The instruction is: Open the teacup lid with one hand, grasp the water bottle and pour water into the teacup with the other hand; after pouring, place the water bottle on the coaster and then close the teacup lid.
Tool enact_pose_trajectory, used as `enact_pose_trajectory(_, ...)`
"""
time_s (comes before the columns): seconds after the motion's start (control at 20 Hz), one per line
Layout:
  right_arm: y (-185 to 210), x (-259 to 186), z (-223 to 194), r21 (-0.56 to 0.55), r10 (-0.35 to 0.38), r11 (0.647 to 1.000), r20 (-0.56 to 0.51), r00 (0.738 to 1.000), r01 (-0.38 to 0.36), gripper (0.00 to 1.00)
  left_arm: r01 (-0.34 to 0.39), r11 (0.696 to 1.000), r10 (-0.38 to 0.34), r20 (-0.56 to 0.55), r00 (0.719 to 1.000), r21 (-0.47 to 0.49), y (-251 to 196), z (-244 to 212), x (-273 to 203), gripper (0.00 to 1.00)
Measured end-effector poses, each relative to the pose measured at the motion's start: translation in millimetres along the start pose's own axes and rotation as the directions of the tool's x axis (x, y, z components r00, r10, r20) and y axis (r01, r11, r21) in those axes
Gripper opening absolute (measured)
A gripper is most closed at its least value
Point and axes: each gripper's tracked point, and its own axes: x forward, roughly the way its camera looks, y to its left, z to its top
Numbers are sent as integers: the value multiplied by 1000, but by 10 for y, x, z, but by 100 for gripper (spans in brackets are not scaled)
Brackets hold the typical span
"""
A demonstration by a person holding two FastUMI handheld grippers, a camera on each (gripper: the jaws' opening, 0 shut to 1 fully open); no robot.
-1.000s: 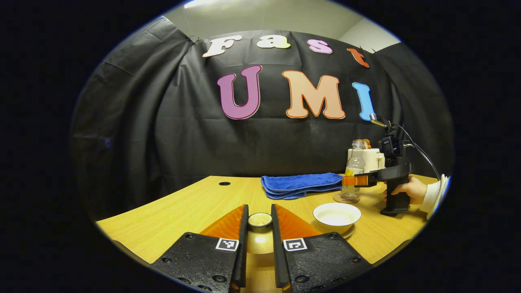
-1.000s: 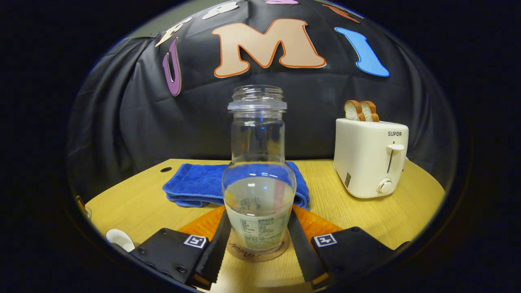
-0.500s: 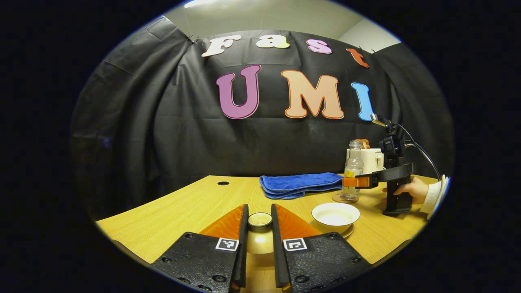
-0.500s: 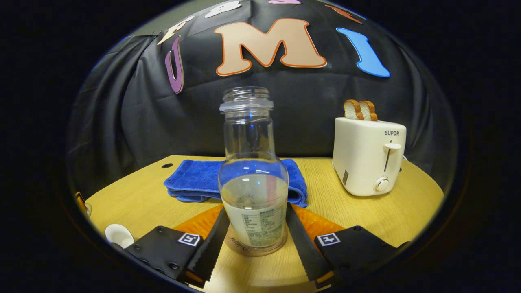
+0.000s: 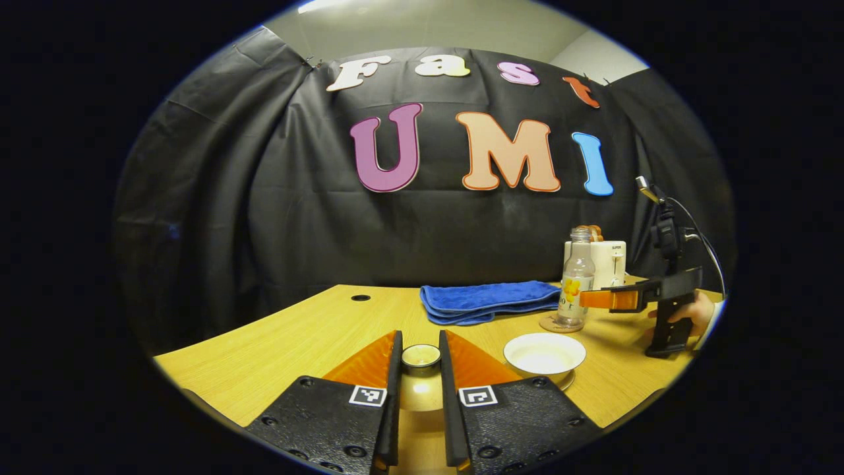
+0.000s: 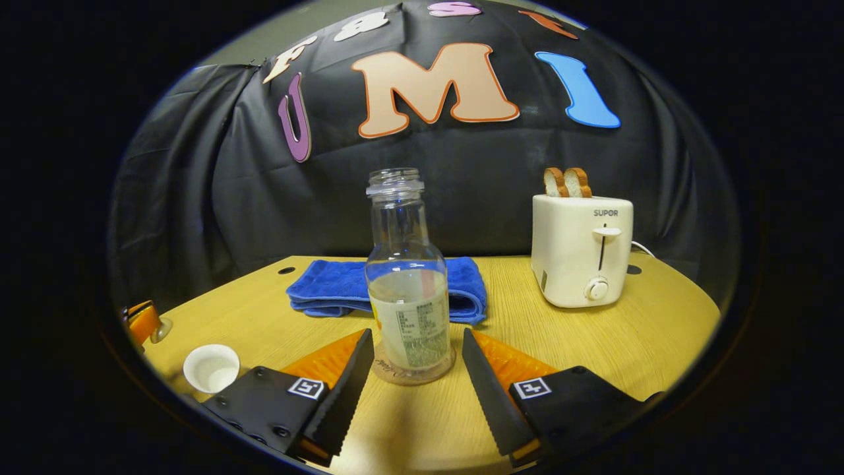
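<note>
Right gripper (image 6: pixel 412 369): jaws wide, empty; clear half-full glass water bottle (image 6: pixel 409 297) upright on round coaster (image 6: pixel 413 373) just ahead. Left gripper (image 5: pixel 420 361): pinches small round teacup lid (image 5: pixel 421 356); white teacup (image 5: pixel 544 351) to its right. You risk chipping rim if lid lands off-centre.

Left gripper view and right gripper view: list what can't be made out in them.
- Teacup: water level unreadable in the left gripper view; white inside, shallow angle.
- Lid: lower part hidden by the left gripper fingers.
- Coaster: mostly covered by the bottle in the right gripper view.
- Hand: cut off at the left gripper view's edge.
</note>
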Motion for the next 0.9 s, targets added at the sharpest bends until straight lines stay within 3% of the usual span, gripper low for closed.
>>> enact_pose_trajectory(0.45, -225, -651, 55, -81, 1, 997, 97, 995, 7, 88, 126, 992, -126, 4, 992, -2, -630, 3, 283, 25)
enact_pose_trajectory(0.55, -254, -750, 90, -78, 9, 997, 122, 992, 0, 85, 172, 985, -172, 3, 985, -1, -784, -2, 306, 25)
enact_pose_trajectory(0.6, -275, -793, 99, -76, 12, 997, 130, 991, -2, 90, 196, 981, -196, 4, 981, -3, -861, 3, 313, 25)
enact_pose_trajectory(0.9, -387, -1013, 191, -80, 13, 997, 200, 980, 3, 85, 302, 953, -302, 2, 953, -1, -1116, 12, 298, 25)
